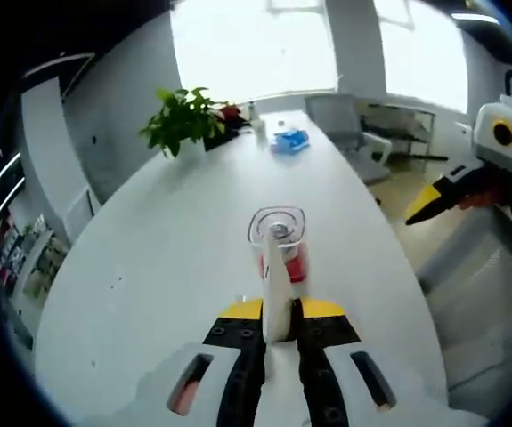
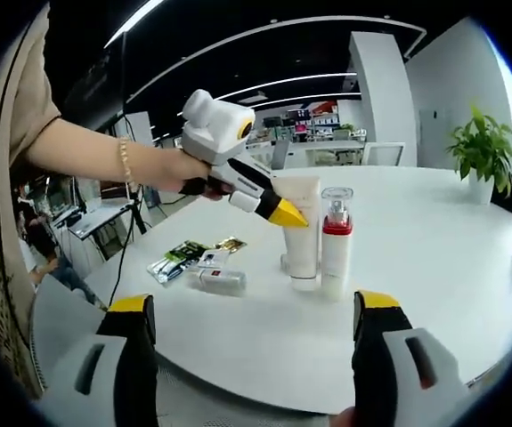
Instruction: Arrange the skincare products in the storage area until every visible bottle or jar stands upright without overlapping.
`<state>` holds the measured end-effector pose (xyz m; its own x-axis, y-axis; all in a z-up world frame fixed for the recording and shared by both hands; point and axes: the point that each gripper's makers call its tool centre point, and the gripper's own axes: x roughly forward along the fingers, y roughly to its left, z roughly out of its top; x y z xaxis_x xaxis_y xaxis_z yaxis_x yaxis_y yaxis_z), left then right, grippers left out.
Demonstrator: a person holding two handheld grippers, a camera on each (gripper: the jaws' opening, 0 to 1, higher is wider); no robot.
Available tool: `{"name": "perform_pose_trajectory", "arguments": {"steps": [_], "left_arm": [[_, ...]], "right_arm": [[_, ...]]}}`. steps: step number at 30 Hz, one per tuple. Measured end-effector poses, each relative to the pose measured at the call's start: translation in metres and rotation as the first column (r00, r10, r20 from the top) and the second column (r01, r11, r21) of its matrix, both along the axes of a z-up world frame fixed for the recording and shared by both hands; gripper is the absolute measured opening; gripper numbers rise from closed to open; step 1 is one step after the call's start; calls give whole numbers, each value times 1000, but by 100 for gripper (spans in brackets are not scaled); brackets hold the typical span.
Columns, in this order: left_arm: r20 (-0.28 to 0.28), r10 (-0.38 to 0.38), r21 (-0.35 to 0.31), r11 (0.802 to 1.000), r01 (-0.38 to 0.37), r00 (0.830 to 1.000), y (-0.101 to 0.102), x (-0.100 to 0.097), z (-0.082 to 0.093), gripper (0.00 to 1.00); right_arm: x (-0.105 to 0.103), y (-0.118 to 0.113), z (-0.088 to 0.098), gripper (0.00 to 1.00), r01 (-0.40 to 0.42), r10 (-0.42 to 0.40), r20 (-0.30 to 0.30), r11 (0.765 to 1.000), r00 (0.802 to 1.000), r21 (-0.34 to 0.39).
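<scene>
A white tube [image 1: 276,285] stands on the white table [image 1: 149,267], and my left gripper [image 1: 278,313] is shut on it. Just behind the tube stands a clear-capped bottle with a red collar [image 1: 279,238]. In the right gripper view the tube [image 2: 304,240] and the bottle [image 2: 336,242] stand side by side, touching or nearly so. The left gripper [image 2: 288,214], held by a hand, meets the tube's top. A small white bottle [image 2: 221,281] lies on its side to their left. My right gripper [image 2: 254,310] is open and empty, short of the table edge, and it also hangs open [image 1: 474,240] off the table's right side.
Flat sachets [image 2: 186,253] lie beside the fallen bottle. A potted plant [image 1: 182,120] and a blue packet [image 1: 289,140] sit at the table's far end. Chairs [image 1: 355,124] stand past the right edge. A person's arm [image 2: 95,151] reaches in from the left.
</scene>
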<state>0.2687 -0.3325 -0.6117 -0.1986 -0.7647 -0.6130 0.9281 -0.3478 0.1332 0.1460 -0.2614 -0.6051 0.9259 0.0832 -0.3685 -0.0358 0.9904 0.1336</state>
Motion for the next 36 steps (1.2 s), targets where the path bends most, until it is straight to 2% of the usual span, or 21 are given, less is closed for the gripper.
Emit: {"name": "perform_pose_trajectory", "arguments": {"steps": [16, 23, 30, 36], "left_arm": [[15, -13, -15, 1000, 14, 1000, -4, 4, 2, 10], [1, -12, -25, 1000, 12, 1000, -7, 4, 5, 10], [1, -20, -15, 1000, 20, 1000, -8, 1, 4, 16], [15, -8, 4, 1000, 8, 1000, -5, 3, 5, 26]], "right_arm": [[0, 0, -1, 92, 0, 0, -3, 1000, 1000, 1], [0, 0, -1, 92, -2, 2, -4, 1000, 1000, 1], [0, 0, -1, 92, -1, 1, -4, 1000, 1000, 2], [-1, 0, -1, 92, -5, 5, -6, 1000, 1000, 0]]}}
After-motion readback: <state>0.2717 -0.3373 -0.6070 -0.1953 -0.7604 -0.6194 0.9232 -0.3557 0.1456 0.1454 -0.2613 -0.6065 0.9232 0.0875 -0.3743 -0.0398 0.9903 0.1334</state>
